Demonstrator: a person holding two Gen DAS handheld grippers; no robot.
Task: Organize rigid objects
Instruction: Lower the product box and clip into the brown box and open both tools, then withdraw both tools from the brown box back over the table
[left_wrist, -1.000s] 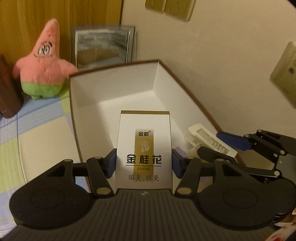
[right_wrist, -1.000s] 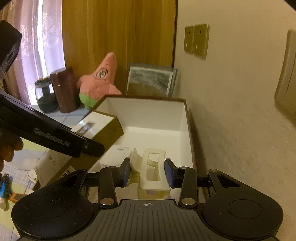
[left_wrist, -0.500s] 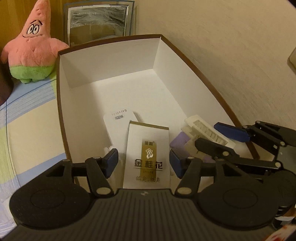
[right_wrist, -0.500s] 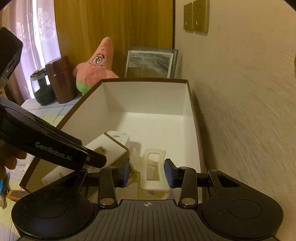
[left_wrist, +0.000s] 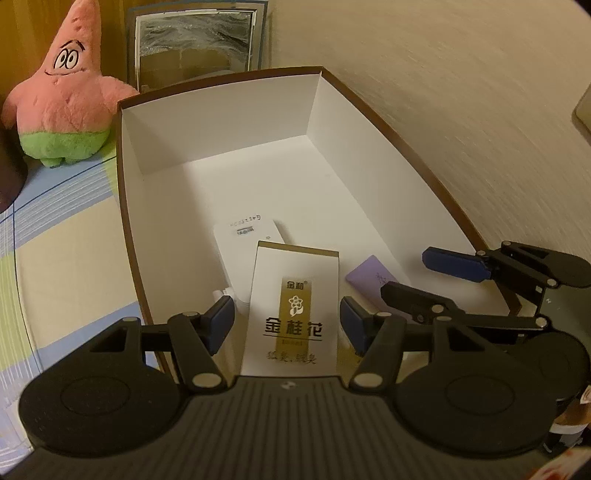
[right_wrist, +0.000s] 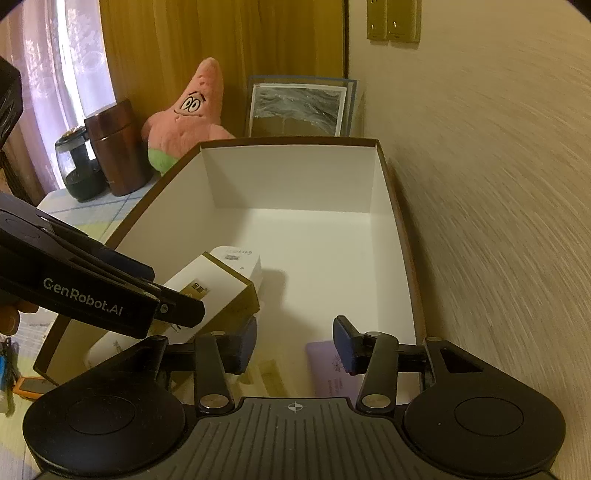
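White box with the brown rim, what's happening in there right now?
A person is packing the box with two handheld grippers. The left gripper has just been opening around a gold-labelled carton, which rests against a white device inside, pads clear of it. The right gripper has also been opening, nothing between its pads, above a purple card on the box floor.

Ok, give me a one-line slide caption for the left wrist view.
Left gripper open around the white-and-gold carton, which leans inside the brown-rimmed storage box.
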